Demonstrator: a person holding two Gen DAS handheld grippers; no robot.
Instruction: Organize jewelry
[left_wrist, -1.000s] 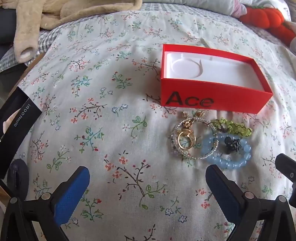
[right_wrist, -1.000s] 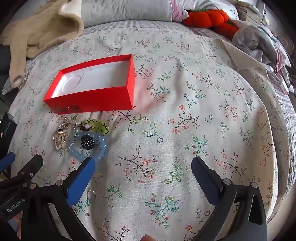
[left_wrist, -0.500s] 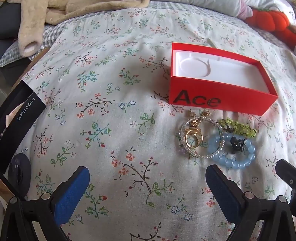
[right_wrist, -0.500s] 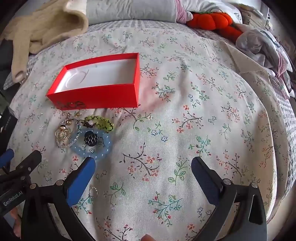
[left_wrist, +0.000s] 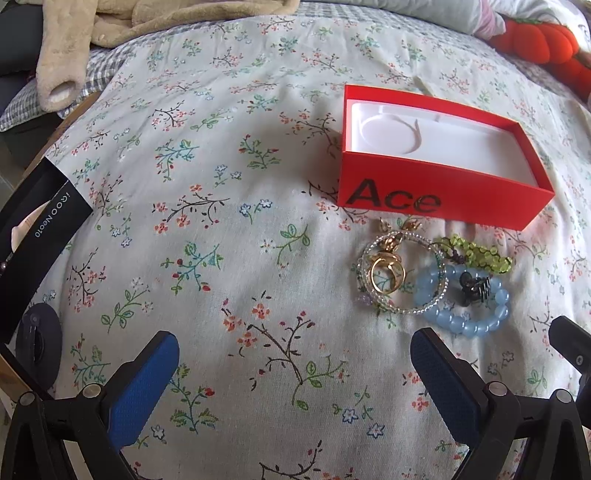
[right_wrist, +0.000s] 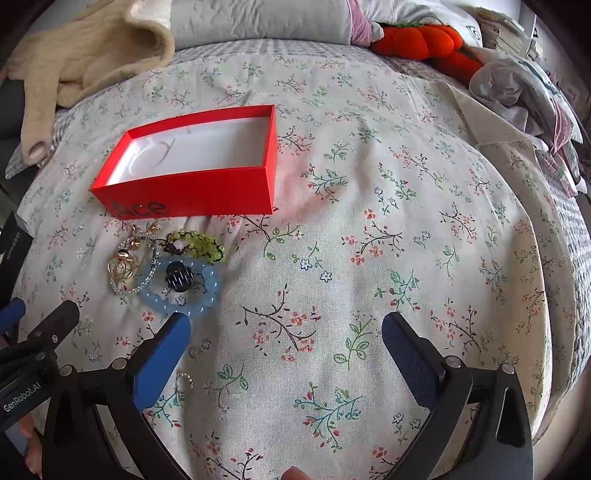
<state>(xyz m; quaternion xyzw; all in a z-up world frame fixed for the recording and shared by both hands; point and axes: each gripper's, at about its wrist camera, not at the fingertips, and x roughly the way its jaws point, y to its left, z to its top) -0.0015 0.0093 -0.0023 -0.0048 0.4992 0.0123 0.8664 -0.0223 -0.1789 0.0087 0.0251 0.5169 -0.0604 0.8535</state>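
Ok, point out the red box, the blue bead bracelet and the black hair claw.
red box (left_wrist: 436, 192): left wrist view, front wall beside the "Ace" lettering.
blue bead bracelet (left_wrist: 467, 326): left wrist view, beads on its near arc.
black hair claw (right_wrist: 178, 276): right wrist view, middle of the clip.

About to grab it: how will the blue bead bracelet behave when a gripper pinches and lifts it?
The blue bead bracelet is strung round beads, so it will probably sag limp from a pinch. Smooth beads may slip between the pads. A clear bead bracelet overlaps it and a small black hair clip lies inside, so both may drag along.
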